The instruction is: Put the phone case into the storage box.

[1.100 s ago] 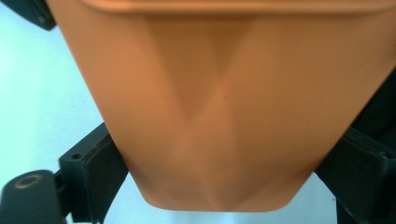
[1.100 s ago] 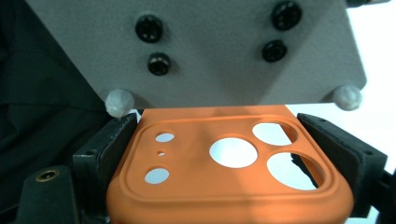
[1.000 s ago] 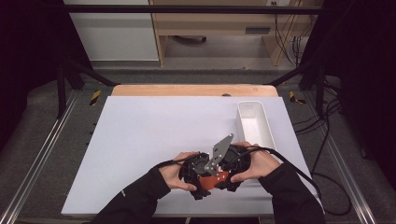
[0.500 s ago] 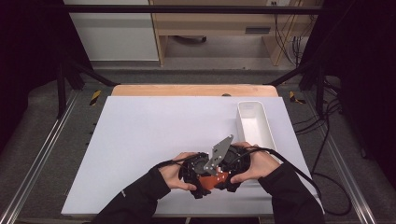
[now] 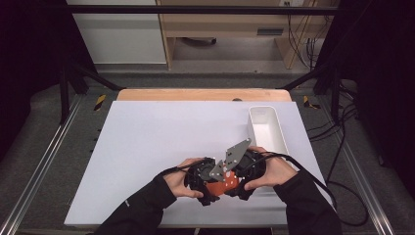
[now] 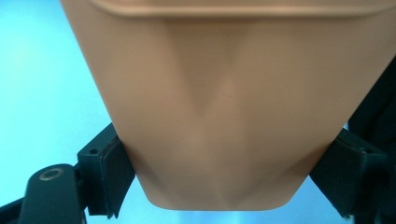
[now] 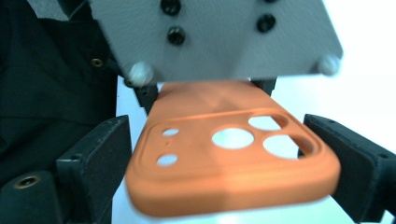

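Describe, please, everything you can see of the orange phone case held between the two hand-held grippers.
The orange phone case looks like soft matte silicone, with rounded corners and a raised camera block pierced by three large holes and smaller ones. It lies roughly level above the white table, near the front edge. The left hand-held gripper clamps one end; at the camera end it sits between the right hand-held gripper's jaws, which have just been opening.

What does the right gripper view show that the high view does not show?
Right gripper view: the camera cutouts in the orange phone case, which lies between the fingers of the right gripper; they have just been opening. High view: the white tray on the white table. Shared: the case and the grey plate above it.
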A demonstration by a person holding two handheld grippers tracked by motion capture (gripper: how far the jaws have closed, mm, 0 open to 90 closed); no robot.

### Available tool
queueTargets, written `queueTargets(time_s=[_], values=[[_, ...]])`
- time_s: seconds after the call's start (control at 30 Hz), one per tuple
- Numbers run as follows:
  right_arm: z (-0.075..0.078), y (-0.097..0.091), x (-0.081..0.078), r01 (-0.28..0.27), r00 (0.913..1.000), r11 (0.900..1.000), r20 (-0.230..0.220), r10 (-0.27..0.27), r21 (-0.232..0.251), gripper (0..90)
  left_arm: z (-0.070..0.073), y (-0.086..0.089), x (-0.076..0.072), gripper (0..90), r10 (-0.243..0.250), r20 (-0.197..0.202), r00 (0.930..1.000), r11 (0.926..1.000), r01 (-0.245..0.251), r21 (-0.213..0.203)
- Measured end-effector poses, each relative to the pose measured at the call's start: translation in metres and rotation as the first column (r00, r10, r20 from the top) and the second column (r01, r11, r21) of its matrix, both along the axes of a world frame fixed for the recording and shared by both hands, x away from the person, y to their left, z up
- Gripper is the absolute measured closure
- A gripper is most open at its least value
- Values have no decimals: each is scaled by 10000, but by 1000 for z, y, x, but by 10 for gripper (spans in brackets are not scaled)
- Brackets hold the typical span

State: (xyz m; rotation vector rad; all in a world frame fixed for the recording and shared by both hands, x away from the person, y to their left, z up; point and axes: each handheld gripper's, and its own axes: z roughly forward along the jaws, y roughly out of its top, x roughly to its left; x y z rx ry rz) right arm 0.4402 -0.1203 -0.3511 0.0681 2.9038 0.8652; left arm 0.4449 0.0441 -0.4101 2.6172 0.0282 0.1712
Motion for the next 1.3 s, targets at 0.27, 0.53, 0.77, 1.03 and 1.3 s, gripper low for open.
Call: queueTargets(time_s=[0.27, 0.53, 0.77, 1.03, 1.3], values=[[19, -18, -2, 242, 9987, 9959, 419, -279, 875, 79, -2, 12, 4, 158, 276, -45, 9996, 9995, -277, -136], [19, -40, -2, 548, 9969, 9825, 458, -639, 1778, 61, -1, 26, 6, 157, 394, -256, 9989, 9970, -411, -662], [3, -47, -1, 715, 9968, 9746, 184, -772, 2122, 55, -4, 32, 7, 157, 419, -444, 9981, 9903, -474, -1305], [-10, -49, -1, 903, 9954, 9617, 66, -952, 2587, 43, -10, 37, 7, 157, 553, -435, 9975, 9853, -615, -1593], [-26, -44, -2, 742, 9972, 9537, -114, -741, 2914, 40, -12, 41, 4, 157, 390, -544, 9978, 9792, -490, -1971]])
